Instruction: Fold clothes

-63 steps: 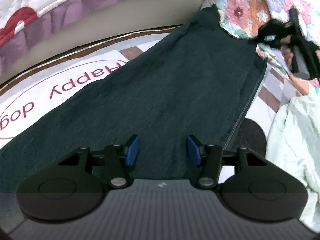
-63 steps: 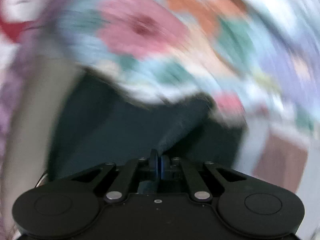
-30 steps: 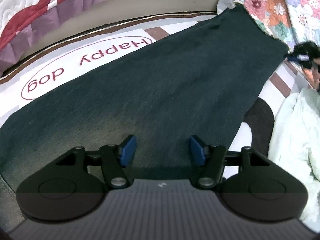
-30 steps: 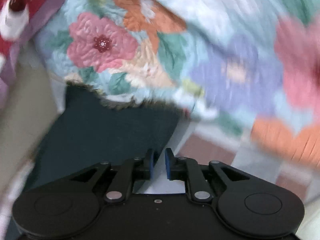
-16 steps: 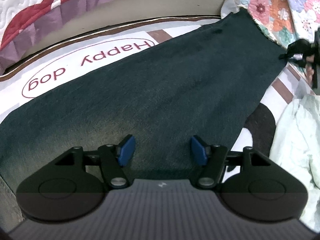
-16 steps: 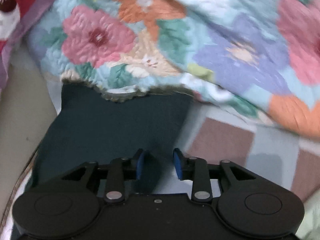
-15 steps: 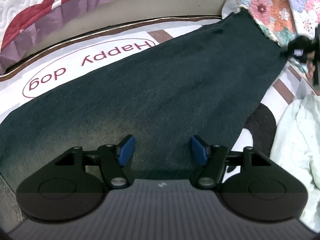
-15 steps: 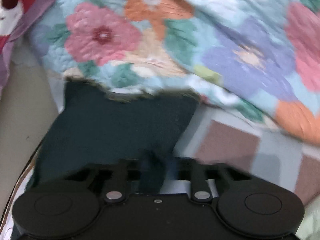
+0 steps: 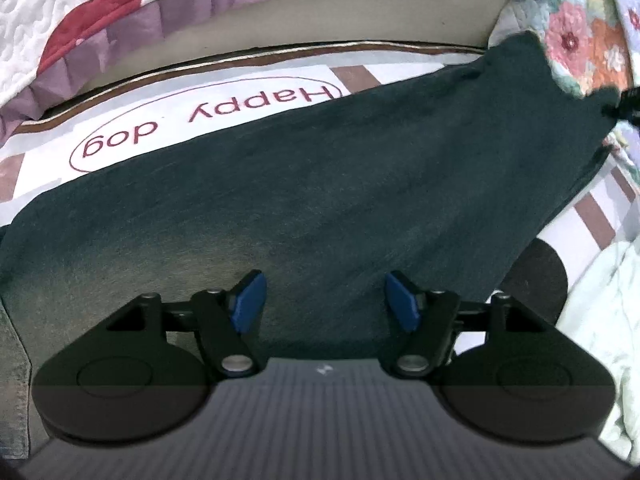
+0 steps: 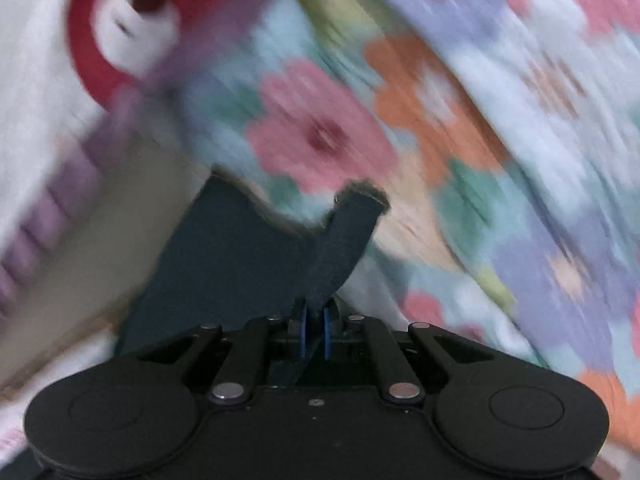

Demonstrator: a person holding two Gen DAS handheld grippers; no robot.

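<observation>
A dark blue-green denim garment (image 9: 320, 184) lies spread across a white mat. My left gripper (image 9: 324, 300) is open and empty, hovering just above the garment's near edge. My right gripper (image 10: 314, 332) is shut on the garment's far corner (image 10: 340, 240) and lifts it, so the cloth stands up from the jaws. In the left wrist view the right gripper (image 9: 628, 102) shows at the right edge, at that lifted corner. The right wrist view is blurred by motion.
The white mat (image 9: 208, 116) reads "Happy dog" in a red oval. A floral quilt (image 10: 460, 120) lies behind the garment's far end. A purple-frilled white quilt (image 9: 120, 20) is at the back. A pale green garment (image 9: 600, 320) lies at the right.
My right gripper opened, moved onto the garment's far corner, then closed on it and lifted it. The left gripper has stayed open above the near edge.
</observation>
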